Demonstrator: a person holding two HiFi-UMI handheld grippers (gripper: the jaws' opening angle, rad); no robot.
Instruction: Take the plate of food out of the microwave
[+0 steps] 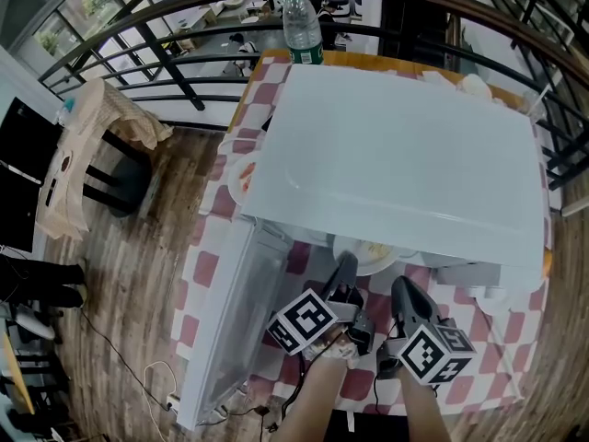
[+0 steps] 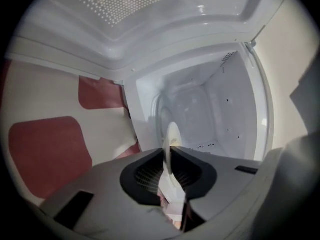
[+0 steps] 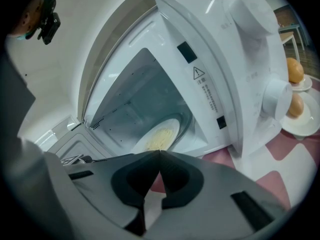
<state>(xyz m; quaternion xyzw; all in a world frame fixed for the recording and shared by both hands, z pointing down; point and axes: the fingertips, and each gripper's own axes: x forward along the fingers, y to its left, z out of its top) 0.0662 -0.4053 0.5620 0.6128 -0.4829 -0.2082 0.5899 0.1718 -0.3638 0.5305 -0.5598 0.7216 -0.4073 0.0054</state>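
The plate of food (image 3: 157, 136) sat just inside the open microwave (image 1: 396, 155), its rim pinched edge-on in my left gripper (image 2: 167, 159); my right gripper (image 3: 159, 154) was closed, empty. Grip made, a level pull outward seemed next. The warning label's (image 3: 199, 74) print was unreadable.

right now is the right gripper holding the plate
No, the right gripper has its jaws shut together on nothing, and the plate lies beyond their tips.

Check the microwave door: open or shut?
Open. The door stands swung out wide, and the right gripper view looks straight into the exposed cavity, showing the plate of food.
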